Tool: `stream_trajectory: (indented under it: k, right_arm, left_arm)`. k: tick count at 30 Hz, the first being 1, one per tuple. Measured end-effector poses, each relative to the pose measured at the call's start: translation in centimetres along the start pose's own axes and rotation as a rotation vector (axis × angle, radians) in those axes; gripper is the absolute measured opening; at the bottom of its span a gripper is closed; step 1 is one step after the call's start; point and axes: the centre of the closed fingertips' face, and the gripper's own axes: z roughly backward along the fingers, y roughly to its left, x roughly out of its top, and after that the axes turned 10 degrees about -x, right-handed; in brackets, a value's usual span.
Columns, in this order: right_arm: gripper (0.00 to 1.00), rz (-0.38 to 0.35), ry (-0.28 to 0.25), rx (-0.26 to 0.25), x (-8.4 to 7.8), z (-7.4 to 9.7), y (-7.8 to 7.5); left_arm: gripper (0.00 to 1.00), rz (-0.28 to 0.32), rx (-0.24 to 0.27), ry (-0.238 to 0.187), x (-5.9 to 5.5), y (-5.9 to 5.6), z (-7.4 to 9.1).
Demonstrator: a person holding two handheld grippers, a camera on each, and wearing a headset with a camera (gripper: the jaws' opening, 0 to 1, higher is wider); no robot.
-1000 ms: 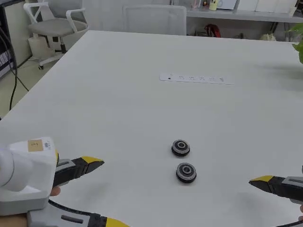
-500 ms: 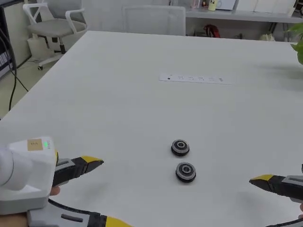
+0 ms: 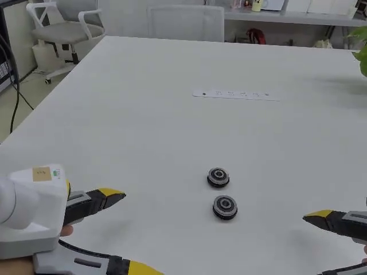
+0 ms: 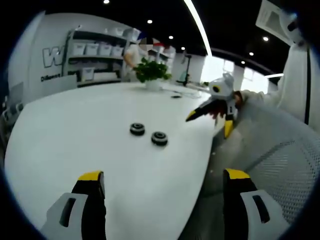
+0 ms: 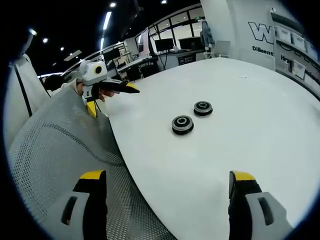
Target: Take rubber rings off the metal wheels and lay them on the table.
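Noting two small round silver metal wheels, the nearer wheel (image 3: 225,207) and the farther wheel (image 3: 218,178), lying flat on the white table (image 3: 143,114) toward its near edge, close together but not touching. Observing a black rubber ring (image 5: 182,132) seated around each rim, neither yet removed. Judging the rings soft, stretchy and grippy, and the wheels stiff, dense for their size and liable to skate on the smooth top. Advising pinching a ring at its outer edge while pinning the hub with the other tool. Finding the left gripper (image 4: 163,175) hanging at the table edge, jaws spread wide and holding nothing, well apart from the wheels. Finding the right gripper (image 5: 167,176) on the opposite side, likewise gaping and empty. Recording a long white power strip (image 3: 236,94) lying farther back, well clear.
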Motion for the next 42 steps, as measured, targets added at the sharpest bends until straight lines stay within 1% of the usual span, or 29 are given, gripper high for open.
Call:
stream_trajectory:
  k: [5, 9, 25, 34, 42]
  right_arm:
    - [0.98, -0.008, -0.009, 0.001, 0.15, 0.00, 0.01]
    - [0.98, -0.002, 0.000, -0.001, 0.02, 0.00, 0.07]
    - [0.98, -0.006, 0.003, 0.009, 0.04, -0.09, 0.26]
    - [0.98, -0.014, 0.003, 0.013, -0.01, -0.13, 0.24]
    - [0.98, -0.019, 0.001, 0.021, -0.03, -0.17, 0.29]
  left_arm:
    - [1.00, 0.004, -0.003, -0.002, -0.01, -0.03, -0.01]
    - [1.00, 0.003, -0.005, 0.001, -0.08, 0.01, 0.02]
    - [1.00, 0.009, 0.003, -0.001, -0.10, 0.29, 0.09]
    - [1.00, 0.018, -0.005, 0.003, -0.28, 0.19, -0.04]
    - [1.00, 0.023, -0.001, 0.000, -0.20, 0.07, -0.06]
